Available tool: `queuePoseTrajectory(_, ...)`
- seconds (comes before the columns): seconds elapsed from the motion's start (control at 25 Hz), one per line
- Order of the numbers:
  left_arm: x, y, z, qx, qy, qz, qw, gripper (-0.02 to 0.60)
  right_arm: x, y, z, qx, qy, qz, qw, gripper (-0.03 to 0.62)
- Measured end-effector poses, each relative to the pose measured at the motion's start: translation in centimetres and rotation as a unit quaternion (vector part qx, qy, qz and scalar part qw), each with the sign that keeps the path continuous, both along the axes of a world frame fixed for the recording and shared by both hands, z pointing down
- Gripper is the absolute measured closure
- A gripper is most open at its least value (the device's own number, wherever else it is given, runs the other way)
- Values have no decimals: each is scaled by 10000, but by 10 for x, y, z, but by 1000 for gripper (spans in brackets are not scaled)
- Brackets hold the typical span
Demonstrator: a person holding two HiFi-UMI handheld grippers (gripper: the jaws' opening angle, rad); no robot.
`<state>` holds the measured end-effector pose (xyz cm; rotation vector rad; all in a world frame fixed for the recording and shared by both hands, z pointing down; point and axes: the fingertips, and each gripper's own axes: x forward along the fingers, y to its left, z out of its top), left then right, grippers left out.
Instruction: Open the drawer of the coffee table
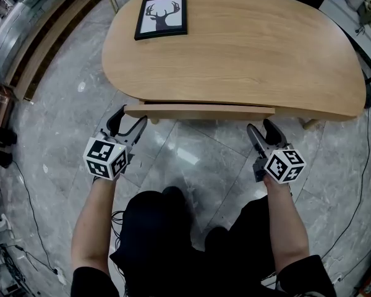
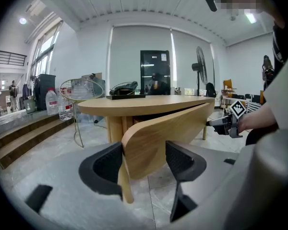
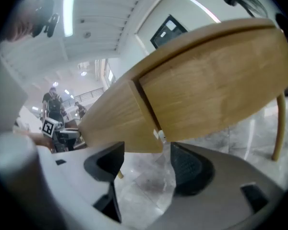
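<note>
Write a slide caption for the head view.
Left hand-held gripper and right hand-held gripper at either end of the coffee table's part-open drawer; deer picture on top.

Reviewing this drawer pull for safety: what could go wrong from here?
1. The left gripper straddles the drawer front at its end with jaws apart, so a pull may slip off.
2. The right gripper is open and not on the other end, so a one-sided pull could jam it askew.
3. A jerk might shift the framed picture on the table top.
</note>
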<state>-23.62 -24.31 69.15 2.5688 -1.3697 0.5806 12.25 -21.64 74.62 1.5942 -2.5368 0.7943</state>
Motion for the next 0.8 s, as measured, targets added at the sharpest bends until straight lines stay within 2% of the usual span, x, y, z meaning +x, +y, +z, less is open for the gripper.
queuePoseTrajectory(0.08, 1, 0, 1, -33, -17, 30, 10000, 281, 1, 2, -14, 251, 662, -245, 9972, 289)
queuePoseTrajectory(0.16, 2, -1, 3, -84, 0, 59, 9999, 275, -4, 1, -28, 534, 1260, -543, 9891, 290)
queuePoseTrajectory(0.24, 3, 0, 3, -136, 74, 72, 9999, 294, -9, -4, -38, 736, 1631, -785, 9807, 293)
queuePoseTrajectory(0.4, 3, 4, 2, -227, 149, 66, 9996, 308, -13, -9, -43, 784, 1752, -865, 9776, 351)
queuePoseTrajectory(0.48, 1, 8, 2, -269, 24, 86, 9996, 325, -9, -5, -44, 784, 1743, -913, 9773, 390)
queuePoseTrajectory(0.6, -3, 20, 3, -313, -261, 205, 9990, 364, -9, 9, -44, 757, 1869, -1260, 9713, 418)
queuePoseTrajectory(0.72, -6, 28, 2, -361, -506, 373, 9974, 364, -13, 23, -45, 706, 2005, -1658, 9630, 407)
queuePoseTrajectory(0.8, -5, 29, 0, -360, -548, 471, 9967, 337, -14, 27, -50, 712, 1965, -1801, 9612, 372)
